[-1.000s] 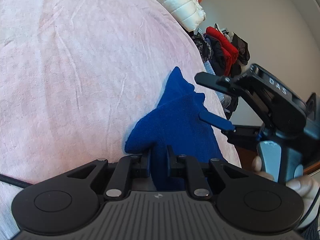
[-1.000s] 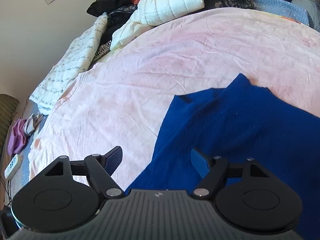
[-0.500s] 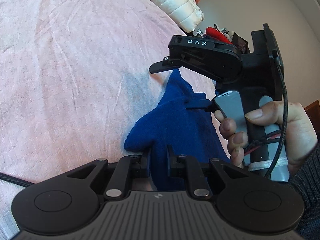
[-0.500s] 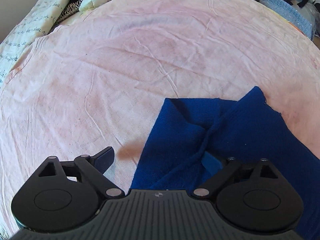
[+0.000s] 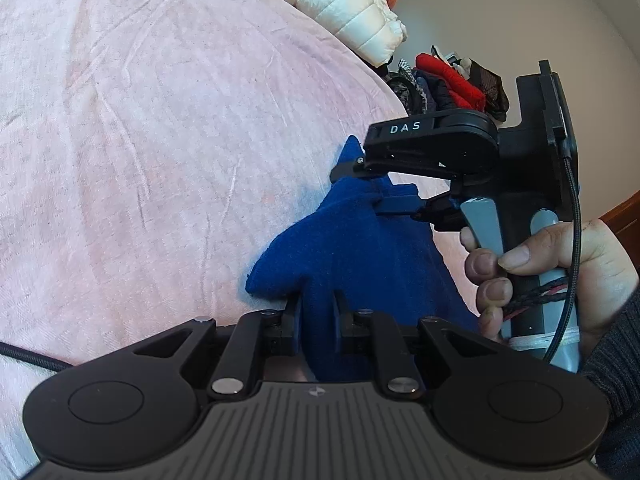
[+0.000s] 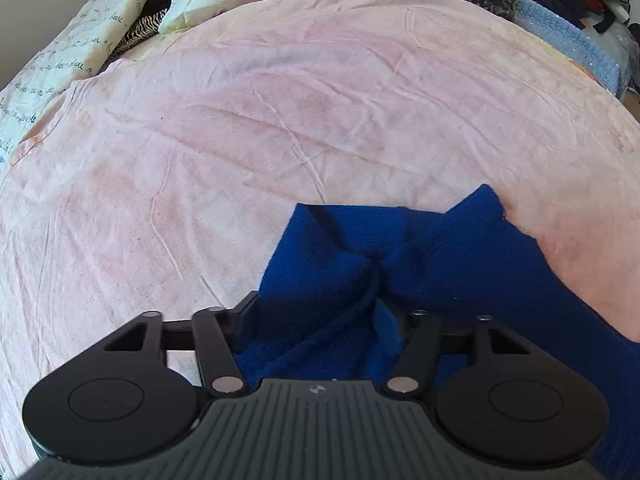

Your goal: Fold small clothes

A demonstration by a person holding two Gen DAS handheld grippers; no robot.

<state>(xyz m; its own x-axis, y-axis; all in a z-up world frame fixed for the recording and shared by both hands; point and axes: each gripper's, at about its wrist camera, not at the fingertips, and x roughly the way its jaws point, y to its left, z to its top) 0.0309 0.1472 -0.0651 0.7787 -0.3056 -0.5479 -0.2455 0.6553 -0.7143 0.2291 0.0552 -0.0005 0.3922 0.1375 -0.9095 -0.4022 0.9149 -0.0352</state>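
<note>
A small dark blue knit garment lies bunched on the pink bedsheet. My left gripper is shut on a fold of it at its near edge. My right gripper, seen from the side in the left wrist view, stands over the garment's far end. In the right wrist view the garment fills the gap of the right gripper, whose jaws stand partly closed around a bunched fold, still wide apart.
A white puffer jacket and a pile of red and dark clothes lie beyond the bed's far edge. A script-printed quilt and a light blue blanket border the sheet in the right wrist view.
My right gripper has come down onto the garment's far end and its jaws have narrowed around a fold. My left gripper has kept its hold.
</note>
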